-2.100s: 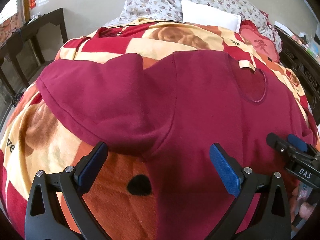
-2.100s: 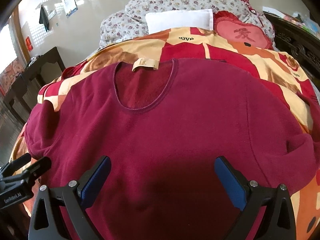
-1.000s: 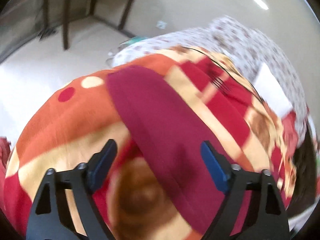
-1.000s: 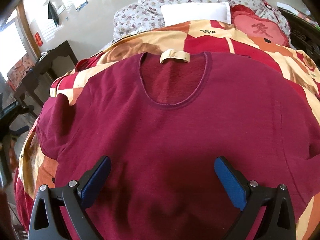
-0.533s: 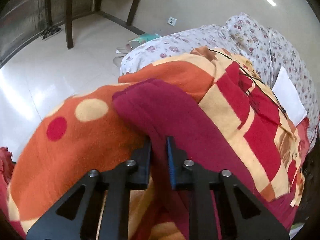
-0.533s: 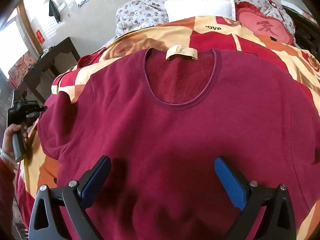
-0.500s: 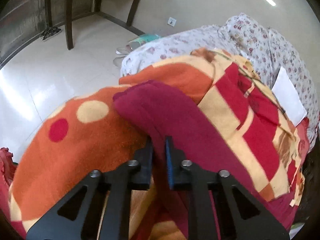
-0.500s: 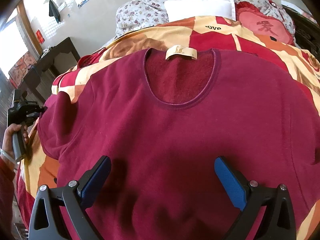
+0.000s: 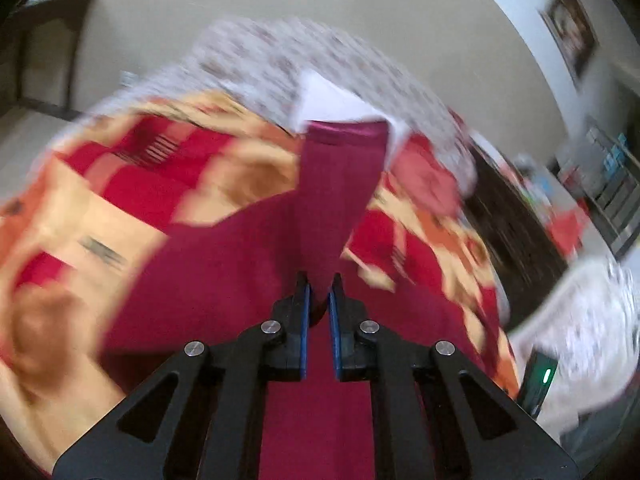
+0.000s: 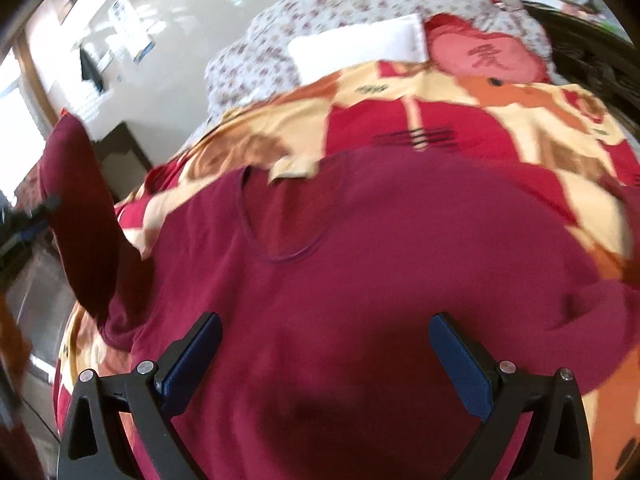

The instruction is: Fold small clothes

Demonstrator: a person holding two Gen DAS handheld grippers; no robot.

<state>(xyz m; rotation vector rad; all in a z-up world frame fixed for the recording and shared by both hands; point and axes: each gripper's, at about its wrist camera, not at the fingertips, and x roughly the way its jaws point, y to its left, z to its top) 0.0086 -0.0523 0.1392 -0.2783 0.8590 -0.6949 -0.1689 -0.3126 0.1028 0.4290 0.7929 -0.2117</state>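
Observation:
A dark red long-sleeved top (image 10: 360, 264) lies face up on the patterned blanket (image 10: 500, 120) of a bed. My left gripper (image 9: 318, 300) is shut on the top's sleeve (image 9: 340, 192), which stands lifted off the bed with its cuff uppermost. The right wrist view shows that same raised sleeve (image 10: 80, 216) at the far left, above the bed's edge. My right gripper (image 10: 324, 356) hovers open over the lower body of the top, with nothing between its blue pads (image 10: 456, 356).
Floral bedding (image 10: 360, 4), a white pillow (image 10: 360, 46) and a red cushion (image 10: 488, 56) lie at the head of the bed. Dark wooden furniture (image 10: 120, 152) stands left of the bed, and more (image 9: 516, 236) runs along its other side.
My left gripper closed on the sleeve near its cuff, then lifted it and swung round towards the top's body. The right gripper shifted a little over the top and stayed open.

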